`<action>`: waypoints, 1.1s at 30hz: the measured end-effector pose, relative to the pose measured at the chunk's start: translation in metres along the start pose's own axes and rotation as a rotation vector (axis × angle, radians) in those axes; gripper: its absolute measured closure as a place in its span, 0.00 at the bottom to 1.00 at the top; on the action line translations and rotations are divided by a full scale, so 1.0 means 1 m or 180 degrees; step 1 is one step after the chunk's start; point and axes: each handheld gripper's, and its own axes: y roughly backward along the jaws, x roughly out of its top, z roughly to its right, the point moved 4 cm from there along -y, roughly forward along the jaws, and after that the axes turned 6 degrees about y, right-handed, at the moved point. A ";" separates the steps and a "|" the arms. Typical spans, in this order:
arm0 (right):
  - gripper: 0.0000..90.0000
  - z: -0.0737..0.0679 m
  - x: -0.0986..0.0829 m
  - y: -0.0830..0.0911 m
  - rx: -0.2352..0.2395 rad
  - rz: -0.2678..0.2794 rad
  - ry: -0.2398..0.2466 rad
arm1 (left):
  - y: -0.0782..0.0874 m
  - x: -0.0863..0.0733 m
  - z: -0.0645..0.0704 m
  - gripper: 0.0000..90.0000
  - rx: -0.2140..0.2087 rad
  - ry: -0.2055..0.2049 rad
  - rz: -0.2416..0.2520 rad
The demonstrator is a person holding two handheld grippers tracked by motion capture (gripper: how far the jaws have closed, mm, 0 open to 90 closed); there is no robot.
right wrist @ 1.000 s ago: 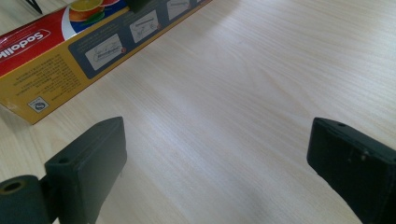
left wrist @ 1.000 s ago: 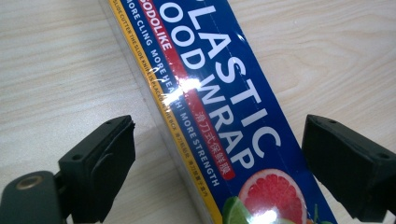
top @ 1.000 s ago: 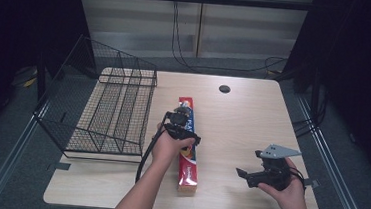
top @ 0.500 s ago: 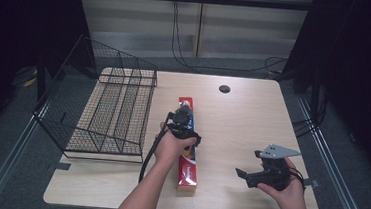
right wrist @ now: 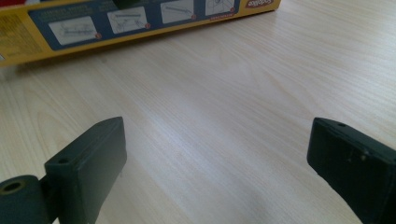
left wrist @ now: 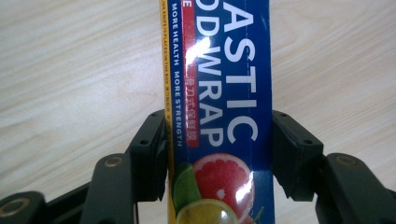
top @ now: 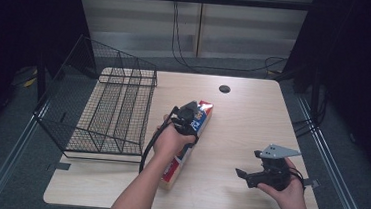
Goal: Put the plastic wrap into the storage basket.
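Since a second ago our left gripper (top: 188, 116) has slid a little along the plastic wrap box (top: 203, 117), toward its far end. Its jaws stand either side of the box, touching or nearly so; we cannot tell whether they press yet. We judge the grasp barely begun: the box still lies flat on the surface (top: 252, 120), just right of the wire basket (top: 115, 111), with lifting and placing left. Our right gripper (top: 263, 176) waits well right of the box, jaws wide apart. We count one box, one basket, two grippers.
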 end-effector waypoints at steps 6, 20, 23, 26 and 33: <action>0.05 0.001 -0.001 0.000 -0.0005 -0.0005 0.0002 | 0.014 0.003 -0.001 0.49 -0.0059 -0.0017 -0.0052; 0.05 0.003 0.000 0.001 -0.0026 0.0015 -0.0053 | 0.045 0.011 -0.012 0.50 -0.0142 0.0053 -0.0076; 0.05 0.004 -0.001 0.001 -0.0016 0.0014 -0.0061 | 0.054 0.013 -0.014 0.50 -0.0142 0.0096 -0.0045; 0.04 0.004 -0.001 0.001 -0.0015 0.0014 -0.0050 | 0.061 0.015 -0.018 0.50 -0.0127 0.0045 -0.0074; 0.03 0.004 0.000 0.001 -0.0008 0.0030 -0.0063 | 0.071 0.017 -0.022 0.50 -0.0165 0.0076 -0.0059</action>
